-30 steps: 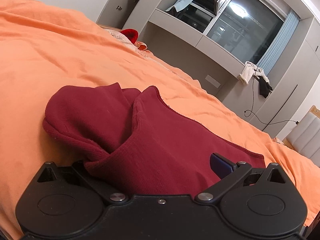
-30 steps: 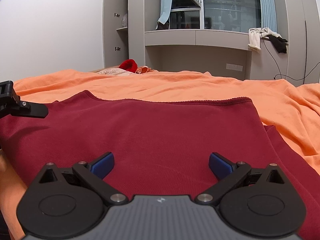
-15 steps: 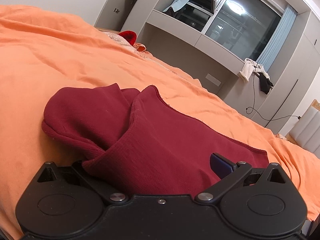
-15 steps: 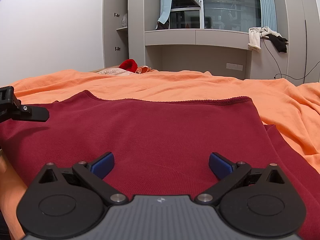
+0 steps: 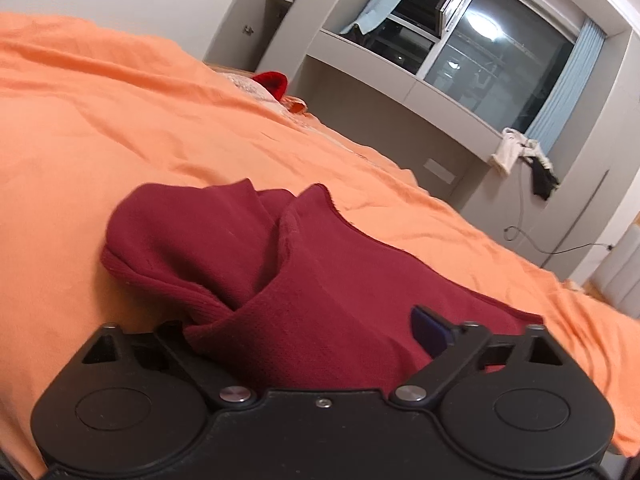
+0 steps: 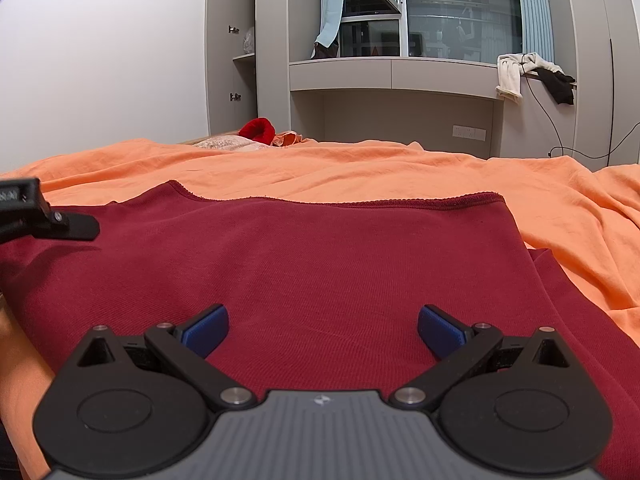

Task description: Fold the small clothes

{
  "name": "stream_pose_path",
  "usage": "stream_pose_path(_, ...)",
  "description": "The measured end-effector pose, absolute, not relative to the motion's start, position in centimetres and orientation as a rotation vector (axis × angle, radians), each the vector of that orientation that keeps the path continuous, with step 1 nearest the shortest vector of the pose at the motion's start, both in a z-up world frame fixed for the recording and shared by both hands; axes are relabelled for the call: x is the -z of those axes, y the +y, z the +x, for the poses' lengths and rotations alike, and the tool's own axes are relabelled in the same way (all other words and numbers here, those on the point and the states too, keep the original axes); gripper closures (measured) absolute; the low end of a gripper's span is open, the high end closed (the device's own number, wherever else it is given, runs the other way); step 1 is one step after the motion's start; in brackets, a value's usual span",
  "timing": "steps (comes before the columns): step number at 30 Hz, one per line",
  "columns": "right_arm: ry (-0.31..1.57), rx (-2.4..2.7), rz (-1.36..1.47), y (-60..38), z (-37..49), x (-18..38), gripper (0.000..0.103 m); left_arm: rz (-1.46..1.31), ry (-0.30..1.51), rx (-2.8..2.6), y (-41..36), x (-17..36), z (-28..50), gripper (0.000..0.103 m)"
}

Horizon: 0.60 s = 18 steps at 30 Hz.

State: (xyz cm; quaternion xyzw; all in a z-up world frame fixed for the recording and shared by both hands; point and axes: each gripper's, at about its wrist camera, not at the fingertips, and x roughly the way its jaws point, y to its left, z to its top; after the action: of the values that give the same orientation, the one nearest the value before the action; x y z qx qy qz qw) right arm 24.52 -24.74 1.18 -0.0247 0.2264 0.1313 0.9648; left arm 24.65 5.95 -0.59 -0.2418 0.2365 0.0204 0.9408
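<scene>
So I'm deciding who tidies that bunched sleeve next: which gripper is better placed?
Left, probably. The left gripper has the bunched sleeve just ahead, jaws closing with fabric between them. The right gripper sits open over the flat panel.

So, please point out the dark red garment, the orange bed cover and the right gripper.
dark red garment (image 6: 320, 264): right wrist view, flat middle.
orange bed cover (image 6: 360, 168): right wrist view, bare part behind.
right gripper (image 6: 323, 330): right wrist view, between fingertips.
</scene>
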Motion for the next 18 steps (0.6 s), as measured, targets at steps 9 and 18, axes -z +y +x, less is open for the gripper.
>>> stream_pose_path(9,0.471,-0.298,-0.033,-25.1,24.5,-1.4,0.000,-0.407,0.450,-0.112,5.5,0.0,25.1,0.065)
stream_pose_path(18,0.498,-0.406,0.019,-28.4,22.9,-2.9,0.000,-0.229,0.371,-0.026,2.2,-4.3,26.0,0.085)
